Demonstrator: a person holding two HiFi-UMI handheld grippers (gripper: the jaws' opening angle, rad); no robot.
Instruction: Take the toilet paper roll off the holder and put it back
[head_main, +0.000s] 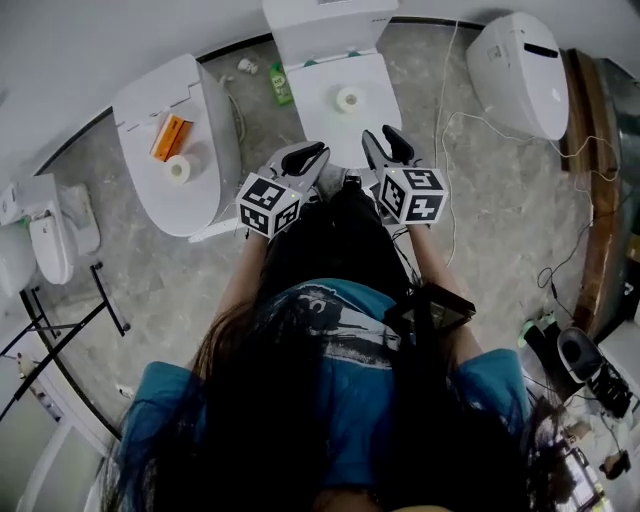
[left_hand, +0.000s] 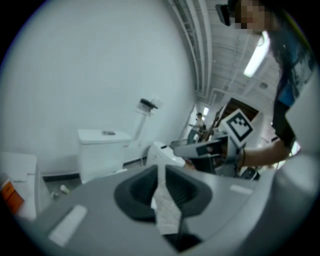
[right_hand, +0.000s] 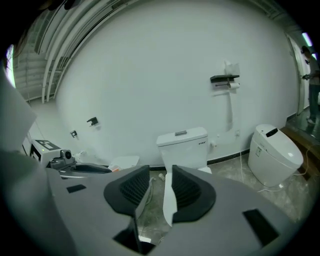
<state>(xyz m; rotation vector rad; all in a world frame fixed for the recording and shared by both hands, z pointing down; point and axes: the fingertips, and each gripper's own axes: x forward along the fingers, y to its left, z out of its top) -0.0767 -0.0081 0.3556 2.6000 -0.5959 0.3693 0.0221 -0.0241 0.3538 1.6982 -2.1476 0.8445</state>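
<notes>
White toilet (head_main: 315, 115) edge by right tongs (head_main: 380, 135)

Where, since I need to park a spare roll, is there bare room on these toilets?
Bare: the right toilet's lid and the middle toilet's tank top. The middle lid is free around its one roll. Crowded: the left lid, with an orange box and another roll. Cables cross the floor right of the middle toilet.

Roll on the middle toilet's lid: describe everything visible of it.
The toilet paper roll is small, white, and looks like soft wound paper. It stands on end, core hole facing up, near the middle of the closed white toilet lid, which alone touches it. No loose tail shows. Only the head view catches it.
</notes>
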